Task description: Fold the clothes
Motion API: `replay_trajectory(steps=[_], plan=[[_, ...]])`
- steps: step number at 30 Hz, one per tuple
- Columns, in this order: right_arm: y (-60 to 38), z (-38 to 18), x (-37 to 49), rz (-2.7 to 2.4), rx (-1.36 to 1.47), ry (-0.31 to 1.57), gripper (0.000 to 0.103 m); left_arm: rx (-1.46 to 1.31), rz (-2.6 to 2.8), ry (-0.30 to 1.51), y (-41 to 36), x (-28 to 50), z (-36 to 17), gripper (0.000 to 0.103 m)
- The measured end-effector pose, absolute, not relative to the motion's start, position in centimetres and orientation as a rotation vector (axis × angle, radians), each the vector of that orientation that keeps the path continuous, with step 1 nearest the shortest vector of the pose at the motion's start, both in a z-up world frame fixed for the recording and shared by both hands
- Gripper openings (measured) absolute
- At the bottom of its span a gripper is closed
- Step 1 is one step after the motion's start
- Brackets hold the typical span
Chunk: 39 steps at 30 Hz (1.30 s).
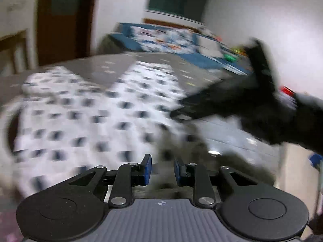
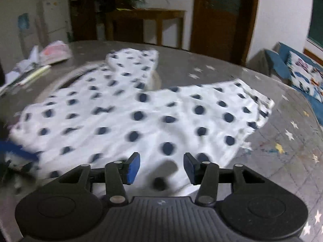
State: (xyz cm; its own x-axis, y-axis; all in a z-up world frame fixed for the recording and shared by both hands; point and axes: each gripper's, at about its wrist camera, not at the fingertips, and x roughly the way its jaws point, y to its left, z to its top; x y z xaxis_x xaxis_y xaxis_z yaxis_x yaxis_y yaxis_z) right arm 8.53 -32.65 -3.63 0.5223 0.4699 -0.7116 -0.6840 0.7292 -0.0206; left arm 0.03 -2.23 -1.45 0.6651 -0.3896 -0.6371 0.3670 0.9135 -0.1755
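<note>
White shorts (image 2: 141,109) with dark blue dots are lying spread on the grey table (image 2: 282,141). The left gripper (image 1: 162,170) and right gripper (image 2: 161,168) are both gaping open, gripping nothing.

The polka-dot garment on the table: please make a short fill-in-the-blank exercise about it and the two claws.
1. The white garment has dark ____ printed on it.
2. The garment lies spread on the grey ____ with small stars.
3. The right claw is ____ and holds nothing.
4. The left claw has ____ pads.

Missing words: dots; table; open; blue
</note>
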Motion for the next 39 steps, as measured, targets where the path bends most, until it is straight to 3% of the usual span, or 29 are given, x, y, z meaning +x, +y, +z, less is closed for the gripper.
replay_trajectory(steps=[10, 22, 27, 31, 39], plan=[[-29.2, -4.4, 1.4, 0.916, -0.382, 0.728, 0.052, -0.057, -0.139, 0.741, 5.2, 0.1, -2.7, 0.025], [-31.4, -4.8, 0.2, 0.916, -0.427, 0.809, 0.053, -0.055, -0.134, 0.806, 6.4, -2.8, -3.6, 0.024], [-31.6, -4.3, 0.0, 0.907, -0.415, 0.784, 0.061, -0.035, -0.129, 0.797, 6.0, -2.7, -2.6, 0.026], [-31.7, -3.9, -0.2, 0.890, -0.383, 0.757, 0.073, -0.014, -0.141, 0.761, 5.0, -2.9, -1.6, 0.050], [-32.1, -3.3, -0.6, 0.829, -0.321, 0.708, 0.083, -0.001, -0.163, 0.707, 3.1, -2.8, -0.4, 0.069]])
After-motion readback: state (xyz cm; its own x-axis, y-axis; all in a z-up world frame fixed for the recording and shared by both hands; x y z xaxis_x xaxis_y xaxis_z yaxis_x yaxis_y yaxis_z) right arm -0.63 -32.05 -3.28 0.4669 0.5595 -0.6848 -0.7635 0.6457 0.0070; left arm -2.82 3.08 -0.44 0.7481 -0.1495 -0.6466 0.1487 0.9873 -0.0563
